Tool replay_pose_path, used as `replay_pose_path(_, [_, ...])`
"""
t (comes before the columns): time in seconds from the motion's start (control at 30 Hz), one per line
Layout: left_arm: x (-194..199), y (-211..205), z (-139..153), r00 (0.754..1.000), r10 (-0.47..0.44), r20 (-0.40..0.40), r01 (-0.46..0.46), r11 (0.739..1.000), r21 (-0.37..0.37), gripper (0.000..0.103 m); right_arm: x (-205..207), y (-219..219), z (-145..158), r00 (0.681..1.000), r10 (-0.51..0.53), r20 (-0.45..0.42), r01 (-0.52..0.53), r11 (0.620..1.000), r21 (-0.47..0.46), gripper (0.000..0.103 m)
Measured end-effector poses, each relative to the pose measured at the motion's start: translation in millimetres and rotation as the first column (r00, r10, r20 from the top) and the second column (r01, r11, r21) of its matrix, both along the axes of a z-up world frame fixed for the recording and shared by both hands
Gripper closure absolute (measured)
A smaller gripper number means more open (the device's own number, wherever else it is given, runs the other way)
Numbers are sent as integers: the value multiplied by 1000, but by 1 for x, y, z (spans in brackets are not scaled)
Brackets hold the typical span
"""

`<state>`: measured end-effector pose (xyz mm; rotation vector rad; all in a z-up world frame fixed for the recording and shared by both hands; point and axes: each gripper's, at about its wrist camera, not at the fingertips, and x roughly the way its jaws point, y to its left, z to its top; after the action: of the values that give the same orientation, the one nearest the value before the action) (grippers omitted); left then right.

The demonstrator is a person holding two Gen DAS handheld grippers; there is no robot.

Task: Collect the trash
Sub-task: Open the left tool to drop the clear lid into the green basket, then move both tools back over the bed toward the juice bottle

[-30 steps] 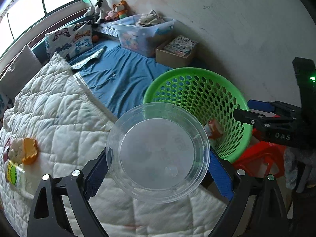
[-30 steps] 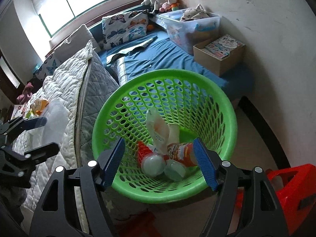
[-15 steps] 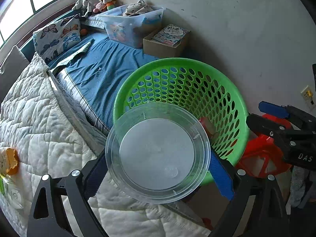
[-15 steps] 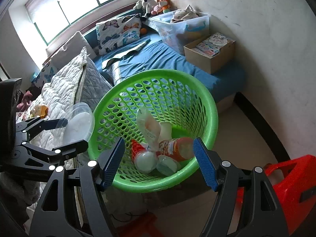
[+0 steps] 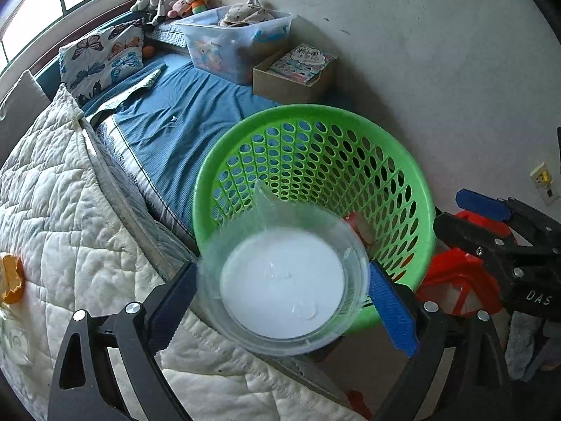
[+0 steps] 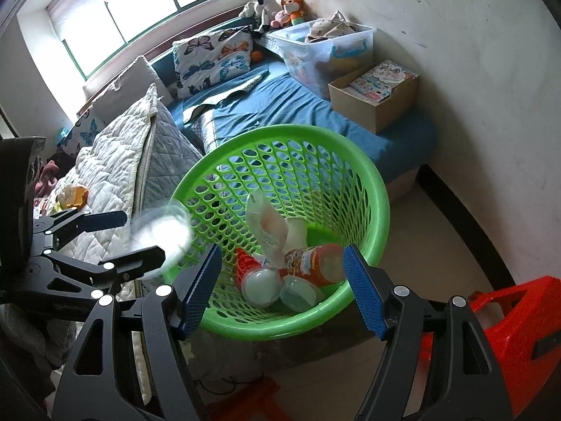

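**Clear bowl poised at the basket rim**

The left gripper [image 5: 280,301] is grasping a clear plastic bowl [image 5: 284,280] across its width, one blue pad pressing on each side, so the bowl is sitting level between the fingers with its open mouth facing the camera. It is hanging at the near rim of the green basket [image 5: 413,189], partly over the opening and partly over the edge of the white quilt [image 5: 70,210]. In the right wrist view the bowl [image 6: 163,235] is looking smeared, so its exact overlap with the rim is hard to judge there. Holding it by the sides is probably keeping the thin wall from slipping while it is being lined up for a drop.

The right gripper [image 6: 280,287] is hanging released, with nothing between its pads; through the gap the basket's contents are showing: an orange-labelled bottle [image 6: 315,263], two pale round lids or cups, and a crumpled wrapper [image 6: 266,224]. It seems to be waiting aside, near the red stool [image 6: 519,319], leaving the opening free.

The basket is standing on the floor against the blue bed sheet [image 5: 182,129], close to where the rubbish lies. An orange wrapper [image 5: 12,280] is lying on the quilt at far left, likely more to collect.
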<state>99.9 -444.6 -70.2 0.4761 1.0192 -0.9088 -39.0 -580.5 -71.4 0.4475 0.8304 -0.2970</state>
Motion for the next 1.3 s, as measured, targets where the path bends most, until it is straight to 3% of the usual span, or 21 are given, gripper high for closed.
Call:
replay_pose_path(0.27, [1, 21, 17, 1000, 22, 12, -22, 999, -49, 10, 4, 13, 8, 1000, 26, 12, -26, 1000, -15, 31])
replay_pose_path(0.5, [8, 63, 31, 996, 81, 28, -78, 994, -80, 10, 14, 31, 13, 998, 68, 17, -68, 997, -25, 31])
replay_pose_path(0.83, [35, 143, 40, 964, 262, 53, -257, 963, -85, 10, 39, 64, 20, 988, 150, 23, -149, 988, -40, 31])
replay_pose_path(1.0, [63, 189, 46, 912, 406, 61, -401, 913, -78, 10, 53, 81, 23, 980, 196, 28, -195, 980, -42, 31])
replay_pose_path(1.2, [113, 246, 51, 804, 594, 23, -592, 804, -59, 10, 70, 103, 28, 965, 260, 33, -258, 965, -52, 31])
replay_pose_path(1.3, [139, 271, 49, 737, 676, -7, -676, 736, -42, 10, 81, 116, 30, 953, 299, 38, -297, 953, -57, 31])
